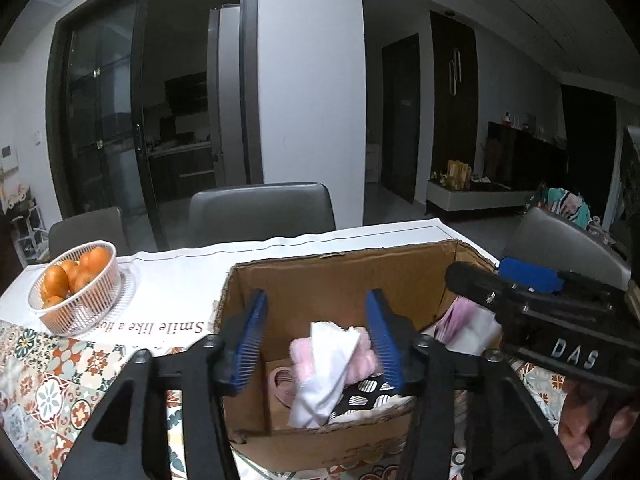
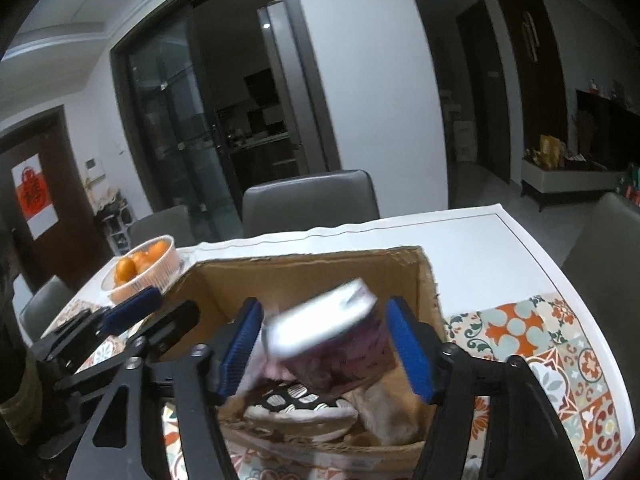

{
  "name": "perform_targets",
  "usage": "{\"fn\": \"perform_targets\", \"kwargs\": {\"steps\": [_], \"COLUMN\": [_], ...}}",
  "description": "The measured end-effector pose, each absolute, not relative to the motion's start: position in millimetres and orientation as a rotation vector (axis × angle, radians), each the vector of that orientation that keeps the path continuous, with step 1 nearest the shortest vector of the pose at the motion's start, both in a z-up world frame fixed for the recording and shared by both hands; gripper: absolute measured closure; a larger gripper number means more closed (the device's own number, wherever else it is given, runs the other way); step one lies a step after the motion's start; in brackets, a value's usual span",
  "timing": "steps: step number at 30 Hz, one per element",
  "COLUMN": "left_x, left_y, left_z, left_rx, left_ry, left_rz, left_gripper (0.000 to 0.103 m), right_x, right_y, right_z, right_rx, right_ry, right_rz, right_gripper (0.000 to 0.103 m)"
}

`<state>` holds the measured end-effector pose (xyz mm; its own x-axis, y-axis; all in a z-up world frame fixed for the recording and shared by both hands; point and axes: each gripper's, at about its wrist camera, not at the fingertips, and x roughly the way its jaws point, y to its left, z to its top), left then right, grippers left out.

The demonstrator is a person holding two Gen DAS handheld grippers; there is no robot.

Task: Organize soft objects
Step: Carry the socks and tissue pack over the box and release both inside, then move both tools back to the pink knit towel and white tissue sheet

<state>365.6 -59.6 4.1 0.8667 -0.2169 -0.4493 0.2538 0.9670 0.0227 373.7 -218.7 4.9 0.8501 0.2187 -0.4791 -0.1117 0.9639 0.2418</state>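
Apparently both the left gripper (image 1: 320,336) and right gripper (image 2: 326,344) are released directly above the cardboard box (image 1: 344,276), so soft cloths (image 1: 324,364) fall inside.

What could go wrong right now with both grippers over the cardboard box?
1. The blurred purple-and-white pack looks loose between the open right gripper; it might bounce off the clothes below.
2. The two grippers sit close; the left gripper could bump the other.
3. The white cloth stands high and may snag.
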Motion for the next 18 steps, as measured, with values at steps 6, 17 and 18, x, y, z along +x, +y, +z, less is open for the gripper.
{"fn": "perform_targets", "kwargs": {"steps": [6,17,18], "left_x": [344.3,302.4,297.0], "left_y": [-57.7,-49.0,-47.3], "left_z": [10.1,22.4,23.1], "left_rx": [0.1,0.112,0.111], "left_ry": [0.431,0.404,0.403], "left_rz": [-0.24,-0.246,-0.246], "left_gripper": [0.043,0.042,0.042], "right_x": [356.0,310.8,306.9], "right_y": [-215.5,-215.5,-215.5], "right_z": [15.5,28.9,29.9], "right_rx": [0.188,0.165,0.162], "right_ry": [0.489,0.46,0.461], "right_rz": [0.16,0.126,0.123], "right_gripper": [0.029,0.029,0.029]}}
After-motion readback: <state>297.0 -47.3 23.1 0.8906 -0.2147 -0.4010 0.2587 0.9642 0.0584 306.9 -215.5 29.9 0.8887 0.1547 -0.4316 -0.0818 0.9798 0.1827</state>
